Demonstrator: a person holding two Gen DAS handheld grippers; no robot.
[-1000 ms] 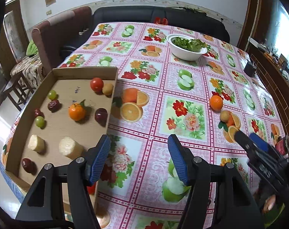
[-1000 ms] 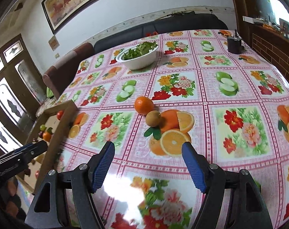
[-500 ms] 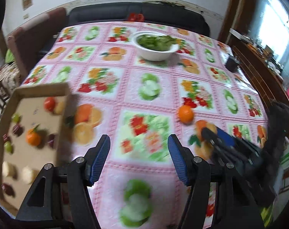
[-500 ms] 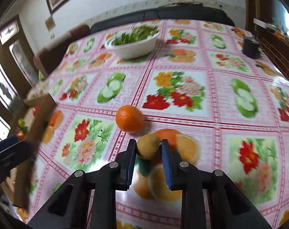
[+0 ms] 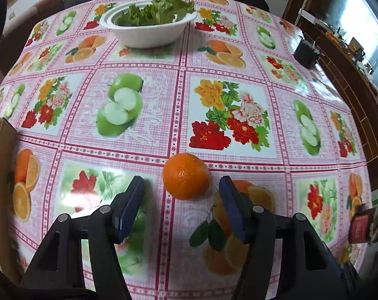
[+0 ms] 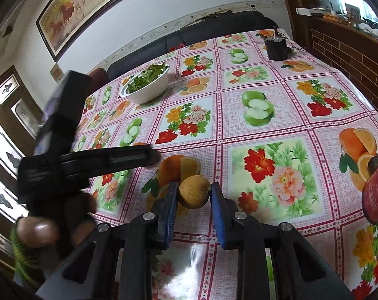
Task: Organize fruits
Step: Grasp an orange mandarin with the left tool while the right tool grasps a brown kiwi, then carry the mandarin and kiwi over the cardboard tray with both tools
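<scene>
Both grippers have shifted: the left gripper [image 5: 181,192], fingers narrowing but clear, now flanks the orange [image 5: 186,176] on the bench [image 5: 239,80]; the right gripper [image 6: 192,196] has clamped the brown fruit [image 6: 194,192].

A white bowl [image 5: 149,31] of green leaves [image 5: 156,12] stands near the far edge of the table [image 5: 149,127], which wears a fruit-and-flower oilcloth; a black canister [image 6: 276,47] sits by its far right corner, a framed painting [image 6: 89,7] hangs behind
</scene>
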